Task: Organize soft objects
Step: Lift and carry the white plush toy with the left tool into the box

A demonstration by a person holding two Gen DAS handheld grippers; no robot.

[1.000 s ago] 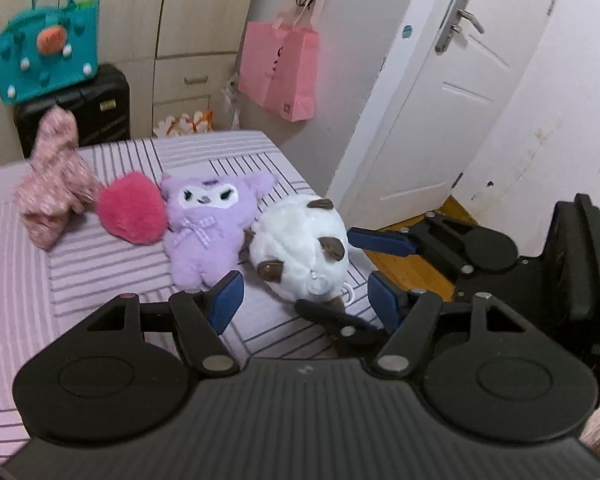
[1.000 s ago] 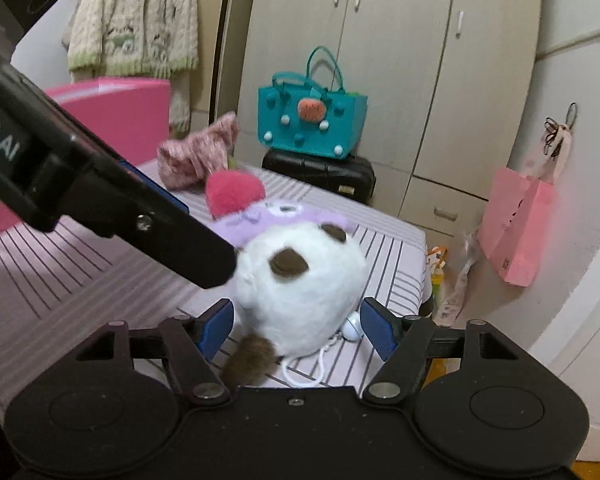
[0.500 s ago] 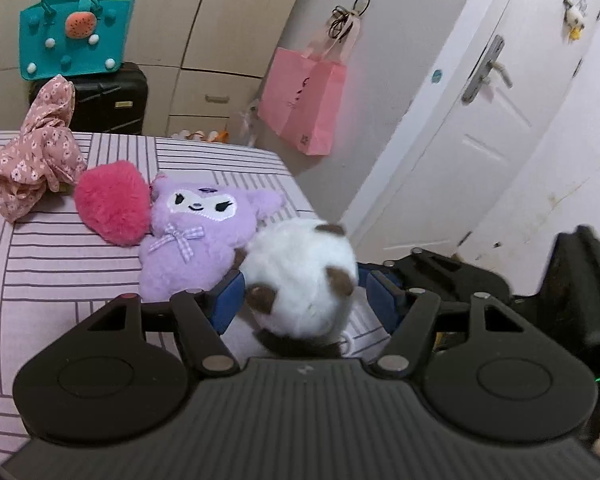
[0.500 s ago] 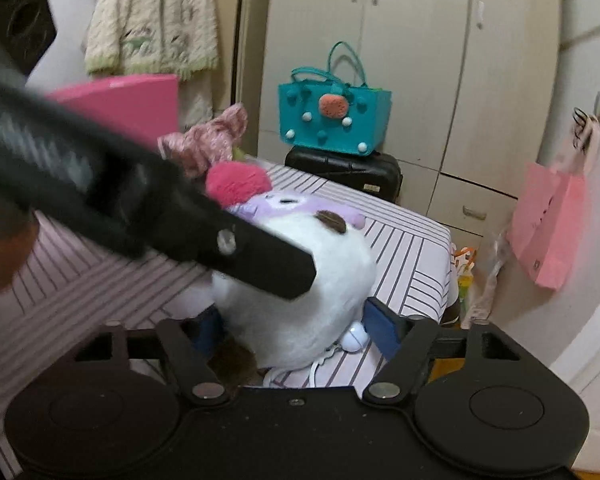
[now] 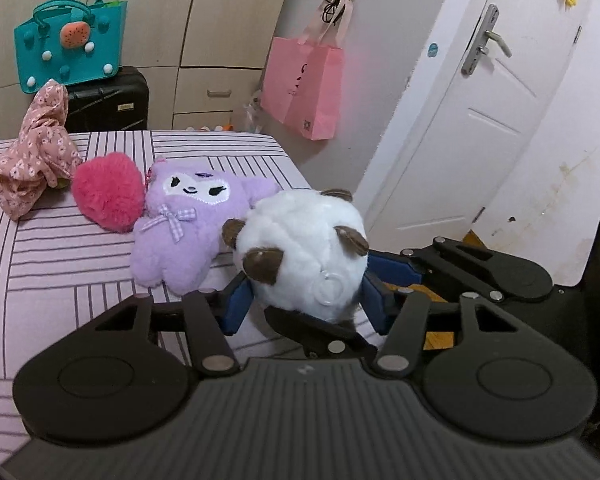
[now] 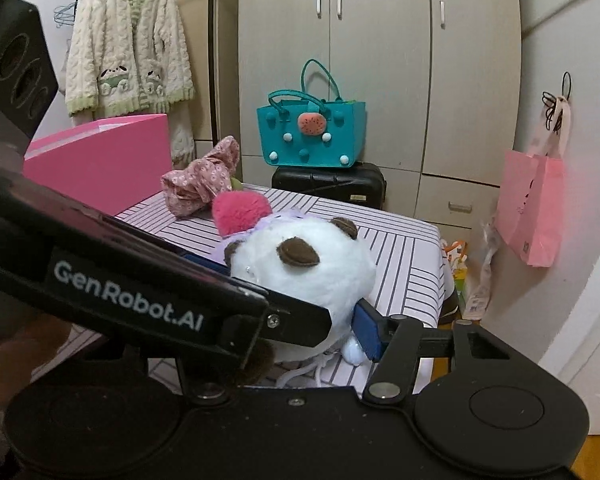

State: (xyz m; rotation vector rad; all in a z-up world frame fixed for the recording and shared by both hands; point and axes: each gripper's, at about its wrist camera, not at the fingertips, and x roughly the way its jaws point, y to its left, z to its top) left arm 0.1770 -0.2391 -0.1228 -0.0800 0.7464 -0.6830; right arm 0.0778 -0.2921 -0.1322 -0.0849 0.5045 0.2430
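In the right wrist view, the left gripper's black arm [image 6: 148,296] crosses the frame and hides the right gripper's [image 6: 300,320] left finger and the lower left of the white plush ball [image 6: 312,276]. The purple plush [image 6: 256,226] shows only as a sliver behind the ball. In the left wrist view, the ball [image 5: 304,252] covers the tips of both pairs of fingers, so contact cannot be told. Small print on the pink paper bag [image 5: 304,88] is unreadable.

Round white plush [image 5: 304,248] with brown patches rests at the bed's corner, touching the purple plush [image 5: 184,232].
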